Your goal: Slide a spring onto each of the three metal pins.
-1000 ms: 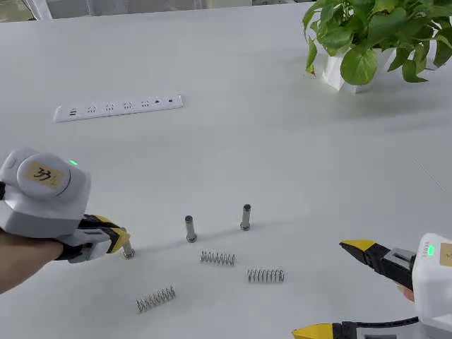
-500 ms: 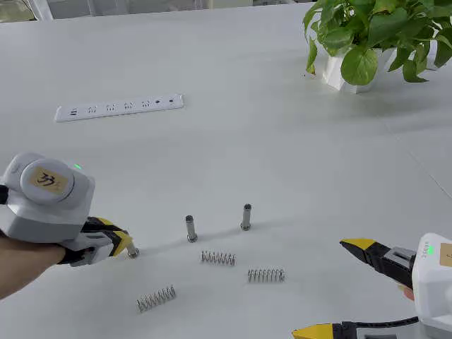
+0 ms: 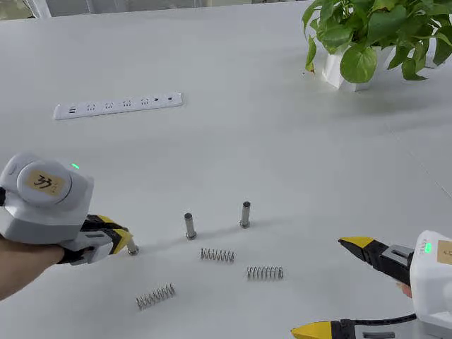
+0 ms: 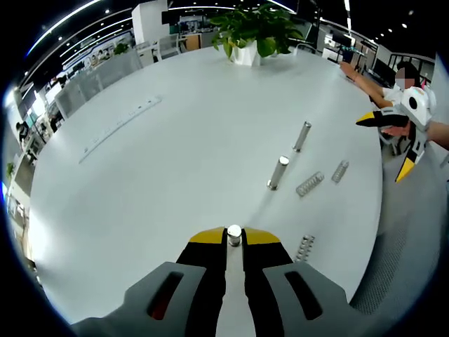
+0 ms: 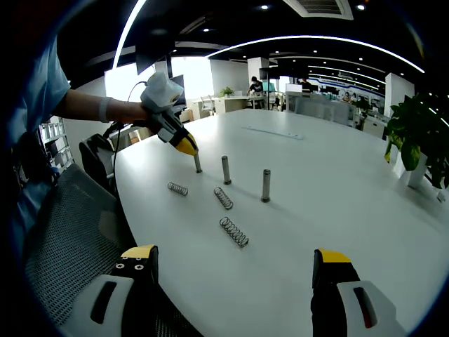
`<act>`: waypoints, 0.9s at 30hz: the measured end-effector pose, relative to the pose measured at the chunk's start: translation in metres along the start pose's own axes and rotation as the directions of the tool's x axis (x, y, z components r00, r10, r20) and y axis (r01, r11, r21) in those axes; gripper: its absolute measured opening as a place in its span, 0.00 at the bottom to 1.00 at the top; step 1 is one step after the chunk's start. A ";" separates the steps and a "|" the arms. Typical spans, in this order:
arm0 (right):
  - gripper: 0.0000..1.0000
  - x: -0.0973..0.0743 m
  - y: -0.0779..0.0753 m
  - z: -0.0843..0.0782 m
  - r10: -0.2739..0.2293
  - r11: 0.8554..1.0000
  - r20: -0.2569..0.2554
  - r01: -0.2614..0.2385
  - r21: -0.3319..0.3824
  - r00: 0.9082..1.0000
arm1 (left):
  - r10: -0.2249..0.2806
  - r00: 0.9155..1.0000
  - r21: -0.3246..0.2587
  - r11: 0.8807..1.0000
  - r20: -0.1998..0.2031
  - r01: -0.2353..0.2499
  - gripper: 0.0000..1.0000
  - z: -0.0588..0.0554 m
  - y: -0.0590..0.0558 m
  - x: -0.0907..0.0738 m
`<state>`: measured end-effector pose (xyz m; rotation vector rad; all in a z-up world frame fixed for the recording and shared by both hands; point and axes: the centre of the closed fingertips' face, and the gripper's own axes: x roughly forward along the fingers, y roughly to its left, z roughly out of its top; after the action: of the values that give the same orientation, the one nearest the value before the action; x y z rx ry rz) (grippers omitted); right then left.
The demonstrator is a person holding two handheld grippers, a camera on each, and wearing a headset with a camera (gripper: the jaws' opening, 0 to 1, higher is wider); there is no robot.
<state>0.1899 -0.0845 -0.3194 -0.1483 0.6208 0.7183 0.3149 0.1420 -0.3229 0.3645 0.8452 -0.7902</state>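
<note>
Metal pins, three, stand upright in a loose row on the white table: left pin, middle pin, right pin. The left gripper has its yellow-tipped jaws clamped together on the left pin near its top, and the left gripper view shows the pin cap pinched between the tips. Three springs lie flat on the table, none on a pin: left spring nearest the person, middle spring just in front of the middle pin, right spring beside it. The right gripper is low at the right, well apart from the springs, jaws spread wide over bare table. A power strip lies far back left and a potted plant stands at the far right, both well apart from the pins. A mesh chair sits at the table edge.
</note>
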 end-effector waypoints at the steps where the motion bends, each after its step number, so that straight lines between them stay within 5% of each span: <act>1: 0.91 0.000 0.000 0.000 0.001 1.000 0.001 -0.001 -0.001 1.000 | 0.000 1.000 0.004 1.000 0.001 0.000 0.05 0.000 0.000 0.000; 27: 0.91 0.002 0.002 -0.003 0.009 1.000 -0.011 -0.009 -0.005 1.000 | 0.014 1.000 0.000 1.000 0.021 -0.014 0.05 -0.006 0.000 0.007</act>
<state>0.1886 -0.0828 -0.3226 -0.1548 0.6308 0.7285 0.3151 0.1421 -0.3320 0.3612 0.8220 -0.7797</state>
